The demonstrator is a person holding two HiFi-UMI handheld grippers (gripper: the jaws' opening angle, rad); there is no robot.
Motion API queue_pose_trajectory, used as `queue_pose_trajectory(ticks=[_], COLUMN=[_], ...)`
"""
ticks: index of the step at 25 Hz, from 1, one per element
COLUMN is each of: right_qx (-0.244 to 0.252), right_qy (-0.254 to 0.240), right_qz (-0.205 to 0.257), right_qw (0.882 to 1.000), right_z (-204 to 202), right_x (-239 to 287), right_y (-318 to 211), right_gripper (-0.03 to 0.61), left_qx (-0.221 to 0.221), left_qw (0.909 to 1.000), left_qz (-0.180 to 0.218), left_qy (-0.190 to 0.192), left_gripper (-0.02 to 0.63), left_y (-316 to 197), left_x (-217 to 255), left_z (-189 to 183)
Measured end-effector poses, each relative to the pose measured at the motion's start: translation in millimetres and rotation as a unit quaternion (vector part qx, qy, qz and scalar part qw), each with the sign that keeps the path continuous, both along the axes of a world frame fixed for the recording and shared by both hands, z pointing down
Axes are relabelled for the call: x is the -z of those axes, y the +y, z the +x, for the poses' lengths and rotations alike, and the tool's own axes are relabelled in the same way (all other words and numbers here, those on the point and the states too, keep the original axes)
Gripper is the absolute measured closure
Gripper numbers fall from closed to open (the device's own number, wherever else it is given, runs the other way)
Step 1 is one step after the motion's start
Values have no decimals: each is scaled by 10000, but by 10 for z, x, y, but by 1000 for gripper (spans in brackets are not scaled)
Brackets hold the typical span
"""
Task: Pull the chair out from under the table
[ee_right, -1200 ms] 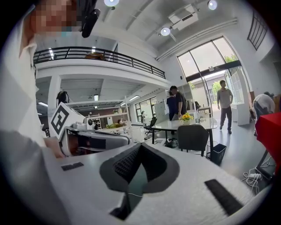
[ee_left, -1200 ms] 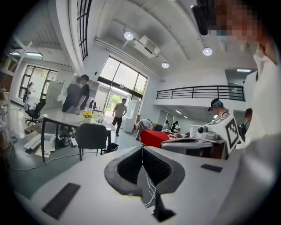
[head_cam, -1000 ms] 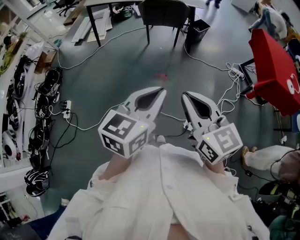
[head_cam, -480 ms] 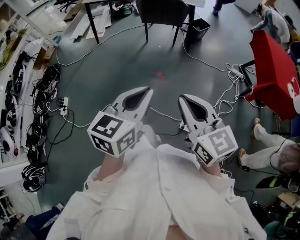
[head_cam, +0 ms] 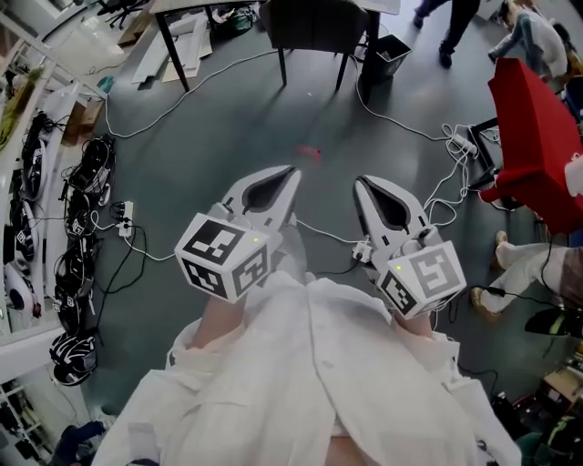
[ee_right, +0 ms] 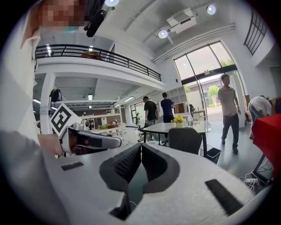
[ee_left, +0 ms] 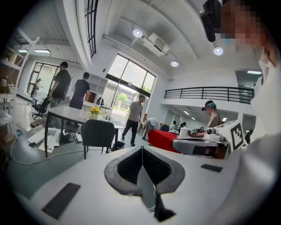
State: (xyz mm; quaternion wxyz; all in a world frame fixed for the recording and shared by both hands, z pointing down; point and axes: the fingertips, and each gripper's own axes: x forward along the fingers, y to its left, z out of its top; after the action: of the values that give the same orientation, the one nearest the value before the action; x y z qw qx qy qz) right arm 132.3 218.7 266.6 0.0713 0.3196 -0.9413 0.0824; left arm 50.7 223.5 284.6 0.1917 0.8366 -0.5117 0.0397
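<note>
A dark chair stands pushed in at a table at the far end of the floor, and shows small in the left gripper view and the right gripper view. Both grippers are held side by side in front of my white coat, far short of the chair. My left gripper is shut with nothing in it; its pads meet. My right gripper is shut and empty too. The tabletop carries a small pot of yellow flowers.
White cables trail across the grey floor between me and the chair. A black bin stands right of the chair. A red object is at the right, and black gear lies along the left shelving. People stand about.
Both grippers, still shut and side by side, have moved forward a little over the floor. A walking person's legs have come into the head view at the top right.
</note>
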Motion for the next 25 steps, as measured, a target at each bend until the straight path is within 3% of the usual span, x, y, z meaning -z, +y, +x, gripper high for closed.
queue_pose_trajectory(ticks=[13,25], right_qx=[-289,-538], right_qy=[-44,-45], right_qz=[33,24], right_qw=[9996,9985], right_z=[-1016,-1322], right_x=[99,81], right_y=[-1372,-2016], right_gripper=[575,575], left_qx=[-848,-1043], left_qw=[9963,9945], left_qz=[63,-77], left_qy=[99,33], left_gripper=[597,597], left_y=[-1332,-1992], left_x=[131,47], left_z=[-612,-892])
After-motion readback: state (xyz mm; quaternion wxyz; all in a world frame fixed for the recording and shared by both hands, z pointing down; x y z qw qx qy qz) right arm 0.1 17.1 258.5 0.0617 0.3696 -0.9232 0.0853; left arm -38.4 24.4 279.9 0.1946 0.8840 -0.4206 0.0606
